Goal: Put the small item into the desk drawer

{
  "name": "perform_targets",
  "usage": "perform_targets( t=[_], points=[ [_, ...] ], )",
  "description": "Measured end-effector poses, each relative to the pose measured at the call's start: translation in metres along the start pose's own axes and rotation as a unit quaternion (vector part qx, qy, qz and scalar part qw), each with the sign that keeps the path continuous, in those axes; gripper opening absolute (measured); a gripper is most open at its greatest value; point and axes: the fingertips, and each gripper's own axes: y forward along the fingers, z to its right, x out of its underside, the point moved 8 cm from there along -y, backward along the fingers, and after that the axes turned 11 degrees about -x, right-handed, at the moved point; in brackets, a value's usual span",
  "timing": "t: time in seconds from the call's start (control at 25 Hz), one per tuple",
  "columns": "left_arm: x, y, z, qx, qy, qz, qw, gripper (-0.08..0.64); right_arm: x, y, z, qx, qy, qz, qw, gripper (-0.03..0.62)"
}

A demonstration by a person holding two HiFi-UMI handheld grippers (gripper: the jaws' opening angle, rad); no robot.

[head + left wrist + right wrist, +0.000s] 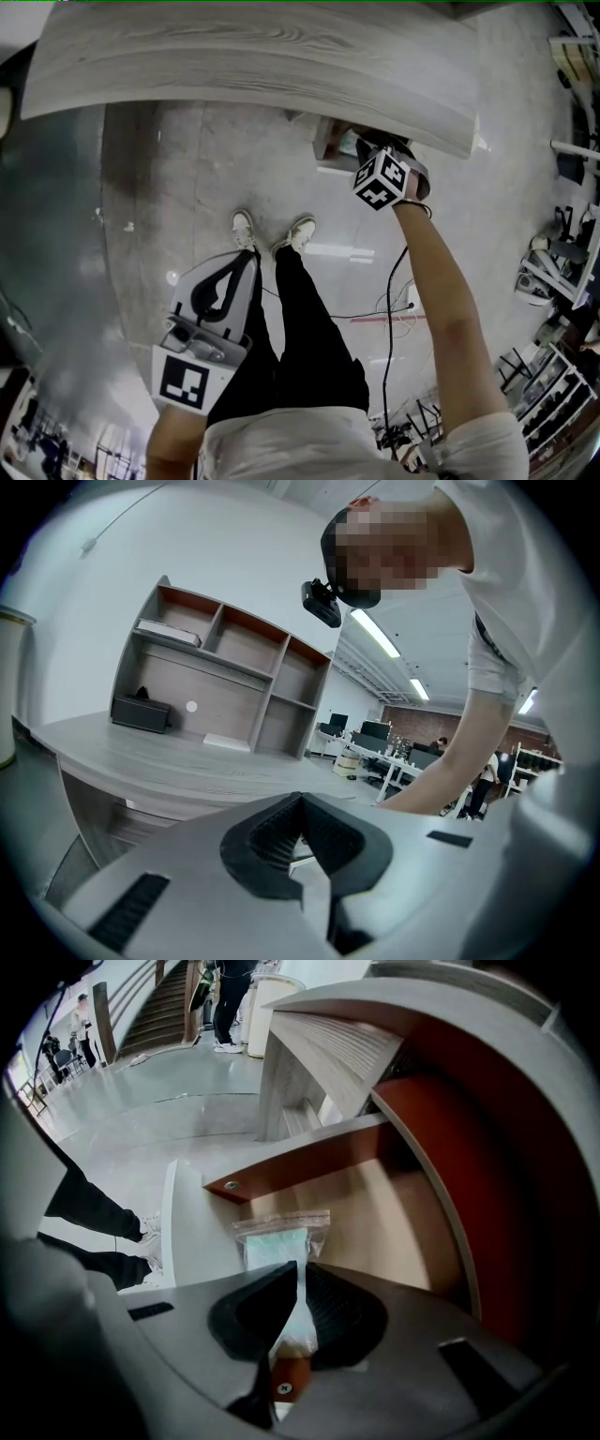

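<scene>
The small item is a clear plastic bag (279, 1241) with a pale green pack inside. My right gripper (298, 1277) is shut on its near end, and the bag's far end lies over the tan floor of the open drawer (403, 1194), just behind the drawer's front wall. From the head view, the right gripper (364, 148) reaches into the drawer (328, 141) under the grey wooden desk (253, 56); the bag is hidden there. My left gripper (228, 274) hangs low by the person's left leg, shut and empty, and in its own view the left gripper (300, 803) points across the desk top.
The person's legs and white shoes (246, 228) stand in front of the desk. Cables (398, 300) trail on the concrete floor. A shelf unit (225, 667) stands on the desk. Office furniture and clutter (553, 281) crowd the right side.
</scene>
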Motion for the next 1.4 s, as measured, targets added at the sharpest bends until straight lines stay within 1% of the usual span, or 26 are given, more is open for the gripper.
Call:
perform_targets(
  t=[0.2, 0.32, 0.44, 0.64, 0.8, 1.04, 1.24, 1.4],
  points=[
    [0.003, -0.002, -0.002, 0.004, 0.003, 0.004, 1.0000, 0.017, -0.007, -0.011, -0.001, 0.015, -0.006, 0.012, 1.000, 0.035],
    [0.004, -0.002, -0.004, 0.009, -0.002, 0.010, 0.9999, 0.017, -0.012, -0.018, -0.006, 0.016, -0.011, 0.010, 1.000, 0.035],
    [0.000, -0.002, -0.001, 0.013, 0.001, 0.021, 0.9997, 0.017, -0.013, -0.026, -0.009, 0.019, -0.018, 0.009, 1.000, 0.034],
    [-0.003, -0.009, -0.002, 0.013, 0.000, 0.030, 0.9995, 0.017, -0.016, -0.040, -0.016, 0.020, -0.016, 0.008, 1.000, 0.034],
    [-0.023, -0.020, 0.001, 0.015, 0.001, 0.050, 0.9986, 0.017, -0.022, -0.062, -0.024, 0.022, -0.017, 0.009, 1.000, 0.034],
    [-0.058, -0.033, 0.003, 0.032, 0.011, 0.075, 0.9966, 0.017, -0.040, -0.109, -0.026, 0.038, -0.012, 0.024, 0.999, 0.031],
    [-0.086, -0.040, 0.002, 0.041, 0.028, 0.095, 0.9942, 0.017, -0.046, -0.152, -0.035, 0.052, -0.005, 0.045, 0.998, 0.031],
    [-0.102, -0.043, 0.001, 0.047, 0.037, 0.111, 0.9920, 0.017, -0.054, -0.185, -0.050, 0.056, 0.013, 0.079, 0.995, 0.029]
  ],
)
